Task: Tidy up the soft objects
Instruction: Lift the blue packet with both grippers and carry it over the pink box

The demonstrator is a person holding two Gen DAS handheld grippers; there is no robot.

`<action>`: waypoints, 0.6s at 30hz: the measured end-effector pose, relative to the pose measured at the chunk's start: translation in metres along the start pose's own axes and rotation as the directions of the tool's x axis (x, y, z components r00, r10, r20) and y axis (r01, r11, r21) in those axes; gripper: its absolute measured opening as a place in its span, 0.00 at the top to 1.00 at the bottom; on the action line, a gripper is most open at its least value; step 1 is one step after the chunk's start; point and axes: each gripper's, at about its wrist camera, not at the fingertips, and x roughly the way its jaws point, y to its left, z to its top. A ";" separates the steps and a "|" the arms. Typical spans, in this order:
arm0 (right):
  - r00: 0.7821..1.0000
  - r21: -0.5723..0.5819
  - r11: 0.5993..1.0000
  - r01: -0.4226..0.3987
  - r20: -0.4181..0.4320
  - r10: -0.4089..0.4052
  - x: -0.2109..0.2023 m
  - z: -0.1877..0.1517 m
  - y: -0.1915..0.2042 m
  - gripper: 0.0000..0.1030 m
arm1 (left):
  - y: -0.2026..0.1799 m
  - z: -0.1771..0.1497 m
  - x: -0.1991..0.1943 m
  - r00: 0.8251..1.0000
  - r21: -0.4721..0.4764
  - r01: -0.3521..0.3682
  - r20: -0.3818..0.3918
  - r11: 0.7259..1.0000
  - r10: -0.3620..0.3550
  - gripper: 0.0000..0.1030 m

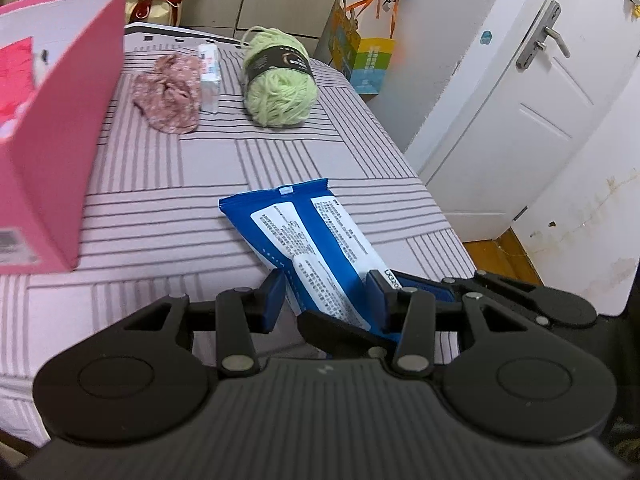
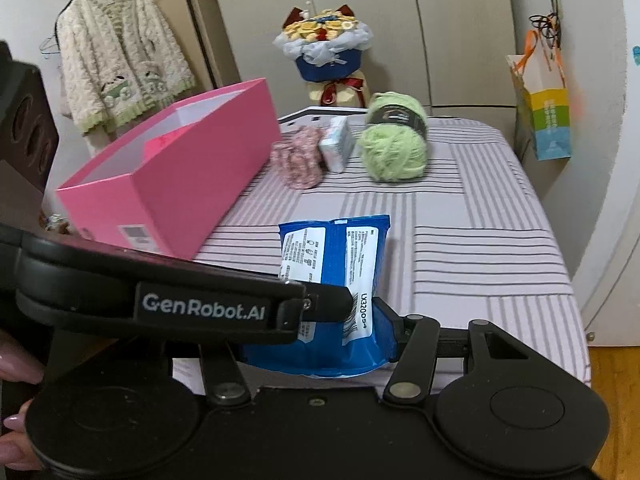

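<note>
- The blue packet (image 1: 304,232) sits at the near edge of the bed (image 1: 168,216). Its far end rests on the striped cover and its near end is raised, so it looks to be mid-lift rather than lying flat.
- The right tool (image 2: 316,340) appears clamped on the raised end. One pad presses the packet's side and the wrapper bulges there. The other pad is hidden behind the left tool.
- The left tool (image 1: 326,300) straddles the same end with a pad on each side. I cannot tell whether it is squeezing or only bracketing the packet, perhaps to steady it or take it over.
- The pink box (image 1: 60,140) stands open along the bed's left edge, the likely place for soft things.
- The green yarn (image 1: 276,80), the floral cloth (image 1: 168,92) and the small tissue pack (image 1: 210,76) wait together near the far edge, untouched.
</note>
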 end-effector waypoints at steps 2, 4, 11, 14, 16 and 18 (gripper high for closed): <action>1.000 -0.005 1.000 -0.025 -0.002 0.025 -0.005 -0.001 0.008 0.41 | 0.001 -0.005 -0.013 1.000 0.014 -0.007 0.010 1.000 0.007 0.58; 0.999 -0.022 0.999 -0.044 -0.003 0.043 -0.010 0.000 0.018 0.41 | 0.002 -0.009 -0.026 1.000 0.025 -0.019 0.022 0.999 0.018 0.58; 0.996 -0.143 0.987 -0.079 0.024 0.084 -0.030 0.007 0.064 0.41 | 0.013 -0.015 -0.078 0.996 0.020 -0.048 0.077 0.999 0.046 0.58; 0.991 -0.187 0.978 -0.092 0.079 0.108 -0.036 0.011 0.080 0.41 | 0.019 -0.012 -0.103 0.990 0.014 -0.067 0.123 0.998 0.064 0.58; 0.984 -0.205 0.973 -0.108 0.115 0.134 -0.035 0.015 0.090 0.41 | 0.026 -0.010 -0.115 0.984 -0.001 -0.085 0.155 0.996 0.084 0.58; 0.977 -0.201 0.969 -0.145 0.127 0.173 -0.032 0.022 0.098 0.41 | 0.033 -0.009 -0.128 0.976 -0.014 -0.115 0.186 0.993 0.116 0.58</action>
